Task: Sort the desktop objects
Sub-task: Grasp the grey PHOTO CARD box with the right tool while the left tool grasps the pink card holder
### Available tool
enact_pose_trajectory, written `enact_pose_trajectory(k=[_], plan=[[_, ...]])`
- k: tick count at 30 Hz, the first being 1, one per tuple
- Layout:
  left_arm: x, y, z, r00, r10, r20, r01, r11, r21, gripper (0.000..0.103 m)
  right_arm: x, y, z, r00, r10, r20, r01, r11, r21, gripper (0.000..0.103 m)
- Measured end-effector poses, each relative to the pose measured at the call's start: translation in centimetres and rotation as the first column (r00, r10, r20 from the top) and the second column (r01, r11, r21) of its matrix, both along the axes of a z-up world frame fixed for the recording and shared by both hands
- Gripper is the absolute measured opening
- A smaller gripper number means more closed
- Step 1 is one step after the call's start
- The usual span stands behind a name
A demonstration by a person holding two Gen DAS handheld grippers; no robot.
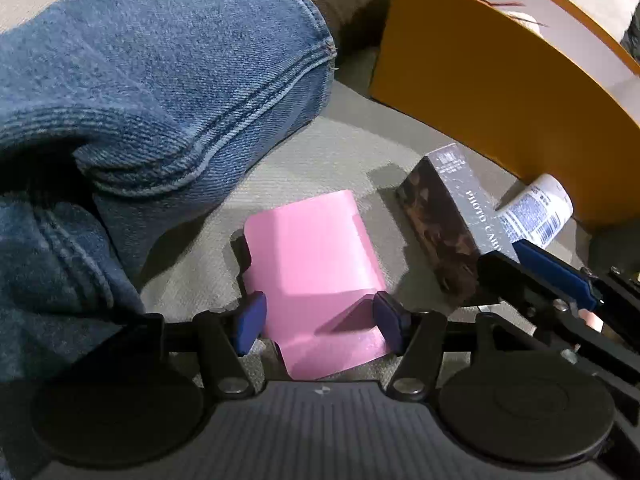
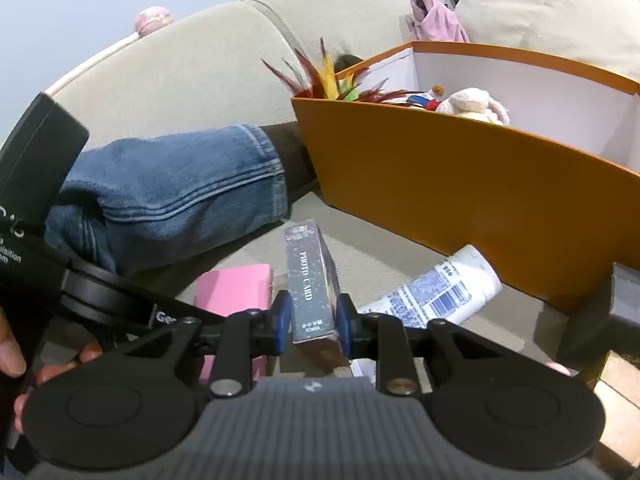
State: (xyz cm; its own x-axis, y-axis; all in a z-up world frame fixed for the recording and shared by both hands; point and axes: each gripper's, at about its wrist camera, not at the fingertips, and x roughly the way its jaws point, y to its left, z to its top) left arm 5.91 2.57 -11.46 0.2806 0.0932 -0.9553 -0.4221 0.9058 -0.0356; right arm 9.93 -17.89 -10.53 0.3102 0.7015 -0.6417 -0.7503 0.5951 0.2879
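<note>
Between the blue pads of the right gripper (image 2: 311, 322) stands a slim dark grey cardboard box printed "PHOTO CARD" (image 2: 310, 276), clamped by its two broad faces near its lower end. Its long axis runs straight ahead along the fingers, away from the wrist camera and towards the large orange cardboard storage box with a white lining (image 2: 460, 176), which sits on the beige sofa cushion (image 2: 360, 248) just beyond. The card box's far end points roughly at the near orange wall, so I judge that lifting it over that rim is the move in hand, and the right hand is plainly the nearer one for it.

Just to the card box's left lies a flat pink rectangular box (image 1: 316, 252) on the cushion. The left gripper (image 1: 320, 316) points steeply down over it, jaws apart, with a pad on either side of the pink box's near end; whether the pads touch its edges I cannot tell, but they do not look to be pressing it. The pink box's long axis also runs away from those jaws.

To the right of the card box a white plastic tube with blue print (image 2: 436, 288) lies on its side, its cap end near the orange wall. A leg in blue jeans (image 2: 172, 184) rests on the cushion to the left.
</note>
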Motion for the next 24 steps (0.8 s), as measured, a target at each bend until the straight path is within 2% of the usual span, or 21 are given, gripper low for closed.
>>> enact_pose_trajectory(k=[3,5,6,11,14,16,18,20,22,24], plan=[[0.1,0.3,-0.2,1.000,0.007,-0.003,-0.007,1.000,-0.005,0.077,0.2,0.2,0.2,1.000,-0.007,0.011,0.007,1.000,-0.002,0.025],[-0.1,1.1,-0.5,1.000,0.024,-0.008,-0.024,1.000,-0.017,0.090,0.3,0.3,0.3,1.000,-0.006,0.014,0.006,1.000,-0.007,0.025],[-0.3,1.7,-0.7,0.999,0.035,-0.007,-0.035,0.999,-0.032,0.092,0.3,0.4,0.2,1.000,-0.008,0.017,0.008,1.000,-0.014,0.025],[-0.9,4.5,-1.8,0.994,0.110,0.010,-0.107,0.979,-0.172,0.093,1.0,0.6,0.1,1.000,-0.027,0.016,0.027,0.999,-0.034,0.025],[-1.1,4.6,-1.9,0.992,0.117,0.038,-0.107,0.972,-0.211,0.082,1.2,0.7,0.0,0.999,-0.029,0.016,0.030,0.999,-0.043,0.026],[-1.3,3.7,-1.3,0.991,0.123,0.056,-0.110,0.975,-0.195,0.073,1.3,0.8,0.0,1.000,-0.019,0.014,0.020,0.999,-0.049,0.029],[-1.7,3.3,-0.5,0.990,0.109,0.092,-0.091,0.979,-0.182,0.053,1.4,0.9,0.1,1.000,-0.006,0.010,0.007,0.998,-0.055,0.030],[-2.0,3.0,0.3,0.989,0.073,0.132,-0.049,0.983,-0.179,0.041,1.5,1.1,0.3,1.000,0.013,0.003,-0.012,0.998,-0.055,0.030],[-1.4,2.6,1.1,0.986,0.031,0.164,0.000,0.983,-0.185,0.040,1.5,1.5,0.5,0.999,0.036,-0.001,-0.036,0.998,-0.054,0.029],[-1.4,1.9,1.7,0.980,-0.006,0.198,0.036,0.988,-0.147,0.037,1.5,1.9,0.8,0.999,0.051,0.013,-0.050,0.996,-0.071,0.030]])
